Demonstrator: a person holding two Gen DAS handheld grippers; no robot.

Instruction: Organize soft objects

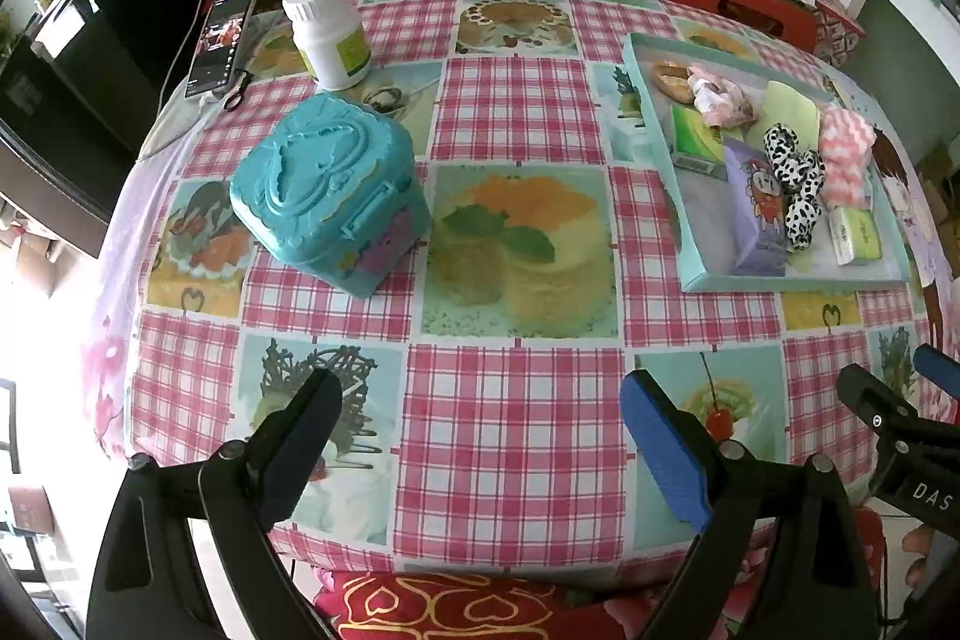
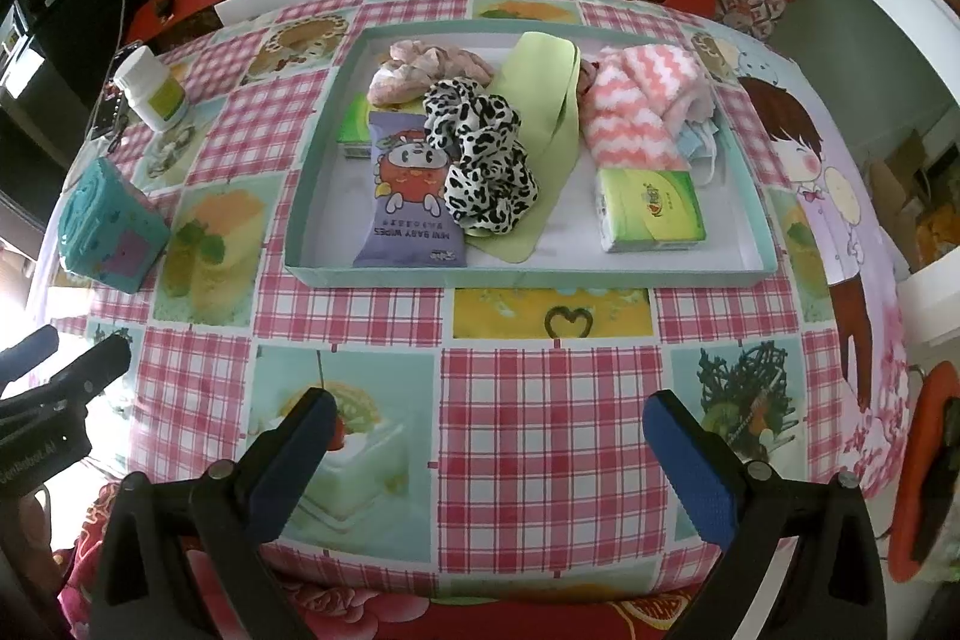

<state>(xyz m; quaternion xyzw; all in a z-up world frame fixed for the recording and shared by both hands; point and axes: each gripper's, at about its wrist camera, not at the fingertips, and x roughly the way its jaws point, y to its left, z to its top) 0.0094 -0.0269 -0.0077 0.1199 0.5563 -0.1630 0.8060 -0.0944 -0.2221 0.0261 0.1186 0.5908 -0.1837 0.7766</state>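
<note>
Left wrist view: left gripper spread wide and empty above the checked table; teal tray of soft things well to the right, teal box ahead left.

Right wrist view: right gripper likewise wide, empty. In the tray: black-and-white spotted scrunchie heaped on a pale green cloth, beside purple wipes pack; fluffy pink zigzag cloth behind green tissue pack.

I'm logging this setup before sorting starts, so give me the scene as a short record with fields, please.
surface: round table with a patterned cloth
tray: shallow teal tray, on the table
in tray: leopard scrunchie, purple wipes pack, green cloth, pink zigzag towel, green tissue pack
outside tray: teal box, white bottle
left hand-held gripper: open, empty
right hand-held gripper: open, empty
</note>
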